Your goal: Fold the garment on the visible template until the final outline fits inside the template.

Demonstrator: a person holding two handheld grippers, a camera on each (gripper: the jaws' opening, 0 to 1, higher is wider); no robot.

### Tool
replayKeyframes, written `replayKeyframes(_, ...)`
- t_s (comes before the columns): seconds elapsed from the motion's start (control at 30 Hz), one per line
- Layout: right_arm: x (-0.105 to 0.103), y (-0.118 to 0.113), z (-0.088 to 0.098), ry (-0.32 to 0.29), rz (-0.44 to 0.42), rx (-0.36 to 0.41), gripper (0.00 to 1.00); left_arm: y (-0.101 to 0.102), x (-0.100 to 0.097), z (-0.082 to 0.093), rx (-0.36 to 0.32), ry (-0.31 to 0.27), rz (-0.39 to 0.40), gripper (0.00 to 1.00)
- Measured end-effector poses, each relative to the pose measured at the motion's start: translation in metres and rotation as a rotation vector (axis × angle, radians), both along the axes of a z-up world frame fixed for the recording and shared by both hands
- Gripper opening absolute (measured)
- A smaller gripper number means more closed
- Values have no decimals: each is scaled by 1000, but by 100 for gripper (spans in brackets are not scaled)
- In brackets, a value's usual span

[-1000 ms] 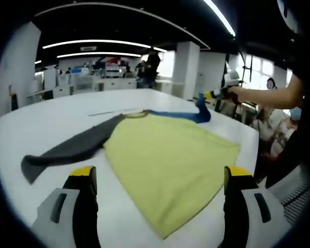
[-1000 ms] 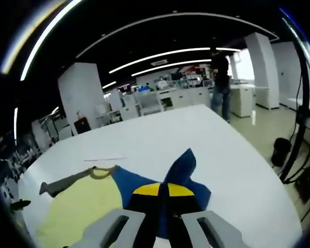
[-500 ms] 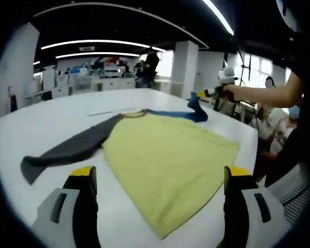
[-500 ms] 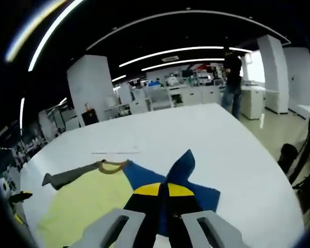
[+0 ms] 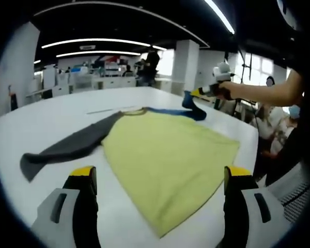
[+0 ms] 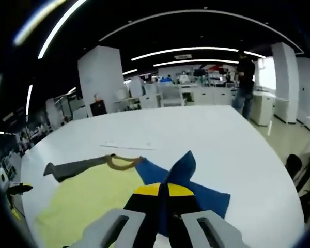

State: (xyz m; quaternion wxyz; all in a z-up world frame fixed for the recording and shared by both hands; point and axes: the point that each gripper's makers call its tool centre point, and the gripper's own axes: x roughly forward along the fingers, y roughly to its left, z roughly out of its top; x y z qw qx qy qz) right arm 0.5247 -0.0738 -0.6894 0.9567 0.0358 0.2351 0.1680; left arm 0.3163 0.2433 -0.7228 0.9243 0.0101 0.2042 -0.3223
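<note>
Garment (image 5: 165,155) flat on white table (image 5: 51,116), yellow body centre, grey sleeve (image 5: 67,147) toward 9 o'clock. Blue sleeve (image 6: 183,168) pinched in right gripper (image 6: 163,194), lifted at 1 o'clock from left gripper (image 5: 157,178), jaws spread, idle. Fold likely runs toward yellow body.

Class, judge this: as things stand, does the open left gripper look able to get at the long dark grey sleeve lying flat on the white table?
Probably yes. The left gripper is open, and the dark grey sleeve lies flat on the white table, nothing between them.
</note>
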Motion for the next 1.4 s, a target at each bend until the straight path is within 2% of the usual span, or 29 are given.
replayKeyframes(0.37,8,32,4,-10,37,46,0,1,-1,0,3,1,3,99)
replayKeyframes(0.9,19,77,8,-17,107,55,0,5,-2,-2,2,5,13,99)
replayKeyframes(1.4,32,116,6,-9,174,68,0,12,0,-14,26,18,3,99)
